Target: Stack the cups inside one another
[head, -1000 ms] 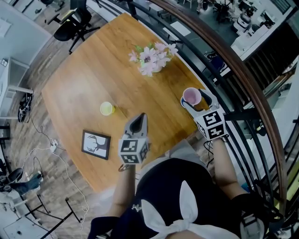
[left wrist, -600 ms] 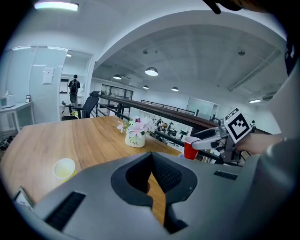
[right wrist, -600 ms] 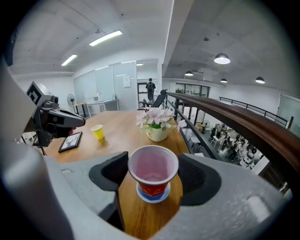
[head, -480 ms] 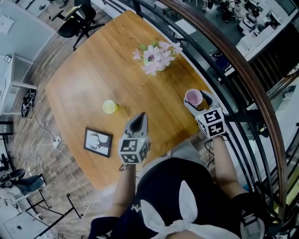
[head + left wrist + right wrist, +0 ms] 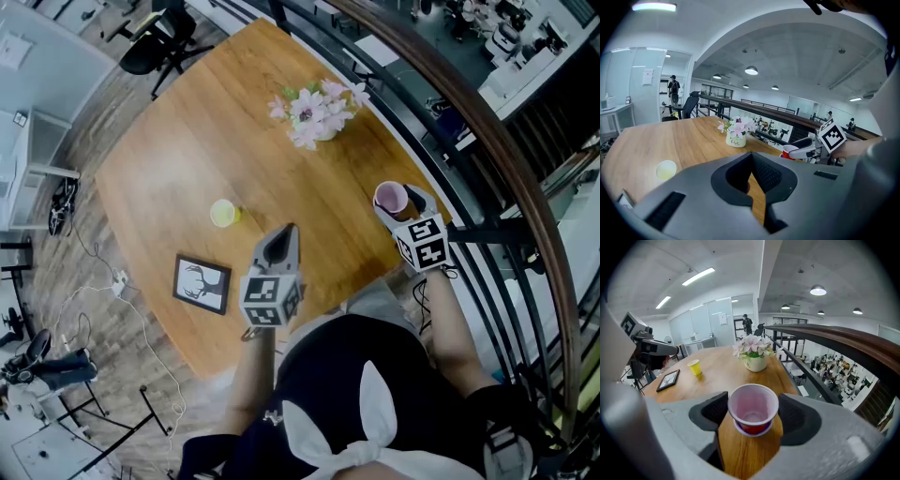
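Note:
A red cup (image 5: 390, 196) with a pale inside stands upright between the jaws of my right gripper (image 5: 395, 201) at the table's right edge. In the right gripper view both pads press its rim, so that gripper (image 5: 753, 414) is shut on the cup (image 5: 753, 414), which is just over the wood. A small yellow cup (image 5: 223, 213) stands alone on the table's left half, also in the right gripper view (image 5: 694, 367). My left gripper (image 5: 277, 246) hovers near the front edge, shut and empty (image 5: 751, 174).
A vase of pink flowers (image 5: 317, 111) stands at the far side of the wooden table (image 5: 187, 150). A framed deer picture (image 5: 202, 284) lies near the front left edge. A dark railing (image 5: 487, 159) runs close along the table's right side.
My right gripper has sunk a little toward the table with the red cup in it. The left gripper has stayed where it was.

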### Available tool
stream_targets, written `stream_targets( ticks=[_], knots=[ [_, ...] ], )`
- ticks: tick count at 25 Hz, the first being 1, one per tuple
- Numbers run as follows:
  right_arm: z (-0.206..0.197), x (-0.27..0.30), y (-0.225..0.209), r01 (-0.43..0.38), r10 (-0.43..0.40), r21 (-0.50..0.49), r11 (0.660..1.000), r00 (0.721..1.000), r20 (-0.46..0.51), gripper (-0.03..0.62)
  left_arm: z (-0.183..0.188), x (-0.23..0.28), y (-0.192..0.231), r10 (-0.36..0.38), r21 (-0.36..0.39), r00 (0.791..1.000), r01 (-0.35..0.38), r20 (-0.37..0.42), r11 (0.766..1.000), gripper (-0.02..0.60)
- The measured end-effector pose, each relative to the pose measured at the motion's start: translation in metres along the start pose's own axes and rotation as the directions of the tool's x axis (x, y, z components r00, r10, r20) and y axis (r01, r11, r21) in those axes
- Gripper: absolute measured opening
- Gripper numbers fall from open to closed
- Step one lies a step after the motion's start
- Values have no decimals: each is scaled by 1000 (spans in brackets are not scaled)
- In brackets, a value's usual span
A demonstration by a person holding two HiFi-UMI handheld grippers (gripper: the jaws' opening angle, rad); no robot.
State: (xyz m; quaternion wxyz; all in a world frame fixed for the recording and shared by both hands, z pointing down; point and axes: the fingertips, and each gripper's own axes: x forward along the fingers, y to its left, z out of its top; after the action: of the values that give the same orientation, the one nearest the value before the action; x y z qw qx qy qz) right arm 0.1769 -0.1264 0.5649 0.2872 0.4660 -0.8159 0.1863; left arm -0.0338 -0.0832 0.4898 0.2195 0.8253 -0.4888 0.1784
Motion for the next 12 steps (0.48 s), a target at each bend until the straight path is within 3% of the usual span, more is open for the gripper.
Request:
stream_targets(
  ticks=[12],
  knots=[
    [-3, -2, -2, 13, -14, 21, 1000, 1000, 11, 348, -3, -3, 2, -5, 2, 1000, 5, -1, 1000, 15]
  ],
)
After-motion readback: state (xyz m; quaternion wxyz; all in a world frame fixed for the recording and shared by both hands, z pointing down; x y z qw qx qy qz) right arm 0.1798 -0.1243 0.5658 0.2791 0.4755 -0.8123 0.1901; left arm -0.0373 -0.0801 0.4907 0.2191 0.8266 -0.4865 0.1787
